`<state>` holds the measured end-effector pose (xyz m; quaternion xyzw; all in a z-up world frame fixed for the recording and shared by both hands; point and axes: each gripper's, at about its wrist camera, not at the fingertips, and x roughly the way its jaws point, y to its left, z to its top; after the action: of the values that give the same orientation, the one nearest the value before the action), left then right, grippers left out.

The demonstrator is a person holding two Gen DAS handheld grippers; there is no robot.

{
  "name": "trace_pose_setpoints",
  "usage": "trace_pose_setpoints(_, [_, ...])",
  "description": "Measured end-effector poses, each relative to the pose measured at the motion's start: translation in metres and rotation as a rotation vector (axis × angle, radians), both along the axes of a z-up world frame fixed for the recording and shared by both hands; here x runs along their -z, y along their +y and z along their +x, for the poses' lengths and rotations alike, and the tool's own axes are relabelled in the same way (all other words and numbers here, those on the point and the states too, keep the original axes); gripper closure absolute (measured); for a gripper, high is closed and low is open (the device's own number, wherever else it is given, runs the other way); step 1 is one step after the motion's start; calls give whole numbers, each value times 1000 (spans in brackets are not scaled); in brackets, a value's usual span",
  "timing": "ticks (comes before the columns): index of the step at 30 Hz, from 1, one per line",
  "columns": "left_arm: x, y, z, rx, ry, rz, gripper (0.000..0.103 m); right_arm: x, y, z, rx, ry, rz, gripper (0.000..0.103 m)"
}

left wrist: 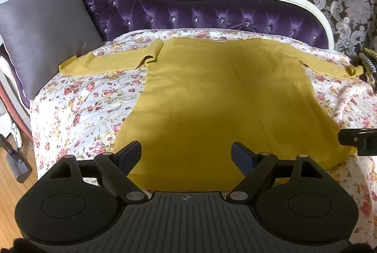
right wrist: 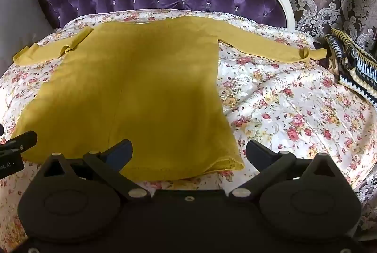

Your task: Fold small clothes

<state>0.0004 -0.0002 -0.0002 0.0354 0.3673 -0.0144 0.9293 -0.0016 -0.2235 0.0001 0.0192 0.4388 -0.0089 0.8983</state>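
A mustard-yellow long-sleeved top [left wrist: 212,97] lies spread flat on a floral bedspread [left wrist: 77,107], hem toward me and both sleeves stretched out to the sides. My left gripper [left wrist: 186,151] hangs open above the hem, nothing between its fingers. My right gripper [right wrist: 188,150] stands wide open above the top's [right wrist: 132,88] near right hem corner, also holding nothing. A piece of the right gripper [left wrist: 358,138] shows at the right edge of the left wrist view, and part of the left gripper [right wrist: 16,142] shows at the left edge of the right wrist view.
A purple tufted headboard [left wrist: 188,10] with a white frame runs behind the bed. A grey cushion [left wrist: 40,36] leans at the left. A striped knitted garment [right wrist: 353,64] lies at the bed's right edge. Wooden floor [left wrist: 14,182] shows at the lower left.
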Motion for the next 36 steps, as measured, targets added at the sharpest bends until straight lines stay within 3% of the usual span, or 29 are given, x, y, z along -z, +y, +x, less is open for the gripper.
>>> trace_pose_setpoints(11, [3, -5, 12, 6, 54, 6, 20, 4, -5, 4, 11, 4, 33, 1])
trace_pose_setpoints(18, [13, -7, 23, -6, 90, 85, 20, 6, -12, 9, 17, -16, 103, 1])
trace_pose_setpoints(26, [18, -8, 32, 18, 118, 45, 20, 4, -11, 13, -4, -91, 112, 1])
trace_pose_setpoints(32, [16, -8, 36, 27, 4, 85, 20, 9, -9, 24, -9, -103, 96, 1])
trace_pose_setpoints(34, [14, -9, 42, 30, -54, 135, 20, 14, -11, 29, -5, -87, 111, 1])
trace_pose_setpoints(36, [14, -7, 51, 31, -48, 124, 21, 20, -18, 37, 10, -75, 143, 3])
